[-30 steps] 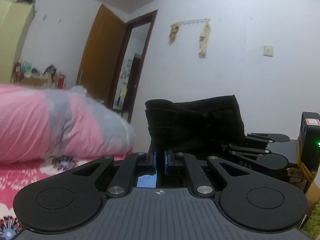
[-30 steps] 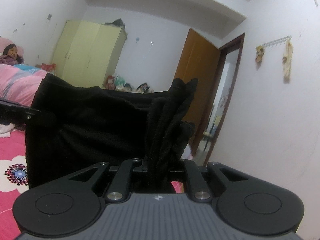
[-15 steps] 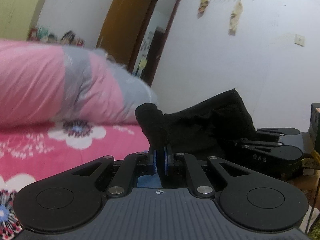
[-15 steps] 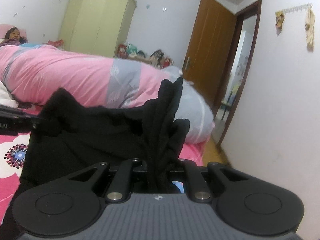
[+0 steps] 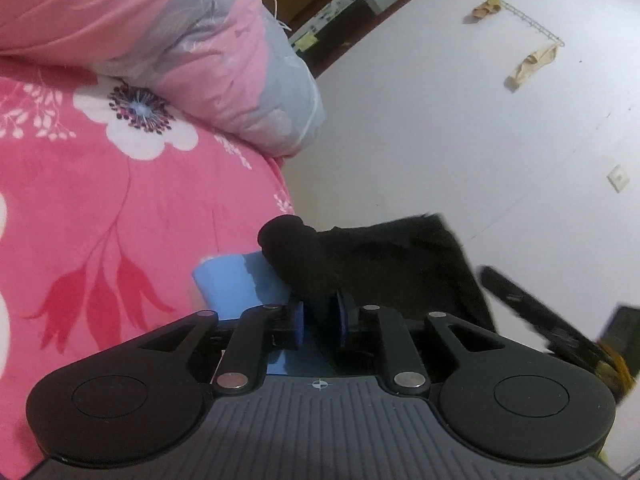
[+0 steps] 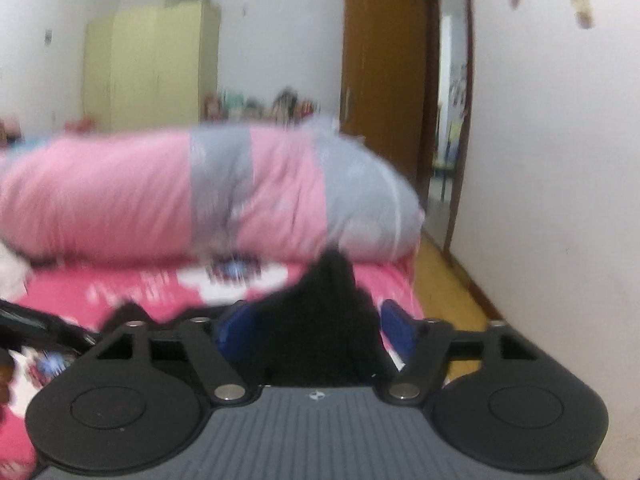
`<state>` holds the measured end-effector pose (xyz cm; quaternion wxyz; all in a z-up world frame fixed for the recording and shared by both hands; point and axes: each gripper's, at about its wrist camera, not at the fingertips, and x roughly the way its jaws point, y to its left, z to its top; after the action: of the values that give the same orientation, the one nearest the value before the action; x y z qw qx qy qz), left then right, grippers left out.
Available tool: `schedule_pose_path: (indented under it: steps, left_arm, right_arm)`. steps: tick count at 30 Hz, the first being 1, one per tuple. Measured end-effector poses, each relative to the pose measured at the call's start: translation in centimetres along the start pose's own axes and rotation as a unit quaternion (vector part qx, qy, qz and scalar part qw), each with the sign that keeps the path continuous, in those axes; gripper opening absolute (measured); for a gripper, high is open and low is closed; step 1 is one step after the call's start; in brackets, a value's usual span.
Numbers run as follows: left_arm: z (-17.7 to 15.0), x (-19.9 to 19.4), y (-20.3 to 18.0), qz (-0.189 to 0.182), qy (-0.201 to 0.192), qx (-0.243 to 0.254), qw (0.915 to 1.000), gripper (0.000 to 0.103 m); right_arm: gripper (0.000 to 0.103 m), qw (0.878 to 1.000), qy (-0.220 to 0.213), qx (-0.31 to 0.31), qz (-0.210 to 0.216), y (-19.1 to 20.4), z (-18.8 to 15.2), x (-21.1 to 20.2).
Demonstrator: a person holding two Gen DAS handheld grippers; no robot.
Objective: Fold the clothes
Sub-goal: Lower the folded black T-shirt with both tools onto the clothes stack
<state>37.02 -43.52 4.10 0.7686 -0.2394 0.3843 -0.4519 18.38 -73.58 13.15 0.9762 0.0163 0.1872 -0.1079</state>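
A black garment [image 5: 392, 264] hangs low over the pink floral bed sheet [image 5: 120, 208] near its right edge. My left gripper [image 5: 320, 316] is shut on a rolled bunch of it, the blue pads [image 5: 297, 320] pressing the cloth from both sides. In the right wrist view, my right gripper [image 6: 316, 332] is open, its blue pads [image 6: 234, 334] wide apart, and a peak of the black garment [image 6: 324, 320] sits loose between them. The right gripper shows blurred in the left wrist view [image 5: 528, 304]. The view is motion-blurred.
A rolled pink and grey quilt [image 6: 200, 192] lies across the bed behind the garment. A light blue patch [image 5: 228, 284] sits by my left fingers; what it is I cannot tell. A white wall [image 5: 460, 140] runs close on the right, with a brown door [image 6: 380, 64] and a yellow-green wardrobe [image 6: 152, 68] farther back.
Both grippers have dropped from chest height to just above the sheet, carrying the garment down. The right gripper's fingers have spread open and let go of the cloth. The left pads stand slightly farther apart.
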Motion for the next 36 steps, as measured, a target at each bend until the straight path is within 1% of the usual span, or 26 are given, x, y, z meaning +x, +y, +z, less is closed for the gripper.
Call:
schedule_pose_path:
  steps: [2,4,5,7,9,11,13,15,16,18,19,21,23,25,29,30,31,32,36]
  left_arm:
    - [0.1,0.0,0.0,-0.002,0.004,-0.006,1.0000,0.018]
    - [0.2,0.1,0.1,-0.001,0.006,-0.014,0.9999,0.020]
    - [0.2,0.2,0.0,0.001,0.007,-0.015,0.9999,0.020]
    - [0.3,0.4,-0.1,0.005,0.009,-0.015,0.9998,0.022]
    - [0.4,0.6,0.1,0.006,0.009,-0.015,0.9998,0.022]
    - [0.6,0.7,0.2,0.007,0.009,-0.016,0.9998,0.023]
    - [0.7,0.8,0.3,0.009,0.010,-0.018,0.9997,0.023]
    - [0.8,0.9,0.5,0.012,0.010,-0.024,0.9996,0.023]
    - [0.8,0.9,0.5,0.013,0.010,-0.027,0.9995,0.023]
    - [0.9,1.0,0.5,0.016,0.011,-0.032,0.9993,0.023]
    - [0.9,1.0,0.5,0.017,0.011,-0.035,0.9992,0.023]
    - [1.0,1.1,0.4,0.022,0.011,-0.038,0.9990,0.023]
    - [1.2,1.2,0.4,0.025,0.010,-0.040,0.9988,0.023]
    - [1.3,1.3,0.4,0.027,0.009,-0.039,0.9988,0.023]
    - [1.3,1.5,0.4,0.030,0.007,-0.037,0.9988,0.023]
    - [1.3,1.6,0.4,0.030,0.006,-0.037,0.9988,0.023]
    - [1.3,1.7,0.4,0.031,0.005,-0.038,0.9988,0.023]
    - [1.2,1.8,0.4,0.031,0.004,-0.038,0.9988,0.023]
    - [1.2,1.9,0.8,0.032,0.001,-0.068,0.9972,0.023]
  right_arm:
    - [0.080,0.999,-0.038,0.014,0.006,0.0,0.1,-3.2]
    - [0.080,0.996,-0.077,0.026,0.027,0.6,-0.5,-7.2]
    - [0.080,0.995,-0.094,0.026,0.035,1.2,-1.1,-9.3]
    - [0.079,0.992,-0.117,0.006,0.037,3.2,-3.0,-13.5]
    - [0.079,0.991,-0.124,-0.033,0.026,5.8,-5.5,-16.8]
    - [0.076,0.990,-0.119,-0.069,0.016,8.3,-7.7,-18.7]
    - [0.072,0.988,-0.111,-0.109,0.007,10.8,-9.9,-20.1]
    - [0.070,0.981,-0.099,-0.166,-0.012,13.4,-11.9,-20.2]
    - [0.066,0.976,-0.094,-0.197,-0.023,14.6,-12.7,-19.9]
    - [0.062,0.961,-0.086,-0.257,-0.047,16.8,-14.2,-19.0]
    - [0.057,0.956,-0.084,-0.277,-0.057,17.6,-14.7,-18.6]
    - [0.051,0.950,-0.082,-0.294,-0.069,18.3,-15.3,-18.0]
    - [0.042,0.943,-0.080,-0.313,-0.083,18.7,-16.0,-17.7]
    - [0.036,0.935,-0.078,-0.332,-0.096,19.2,-16.7,-17.4]
    - [0.034,0.919,-0.072,-0.369,-0.123,20.0,-18.0,-16.8]
    - [0.032,0.916,-0.072,-0.374,-0.127,20.1,-18.2,-16.8]
    - [0.022,0.917,-0.073,-0.372,-0.127,20.0,-18.2,-17.0]
    - [0.014,0.918,-0.076,-0.369,-0.124,20.0,-18.2,-17.3]
    - [0.009,0.929,-0.084,-0.343,-0.112,19.7,-17.5,-18.4]
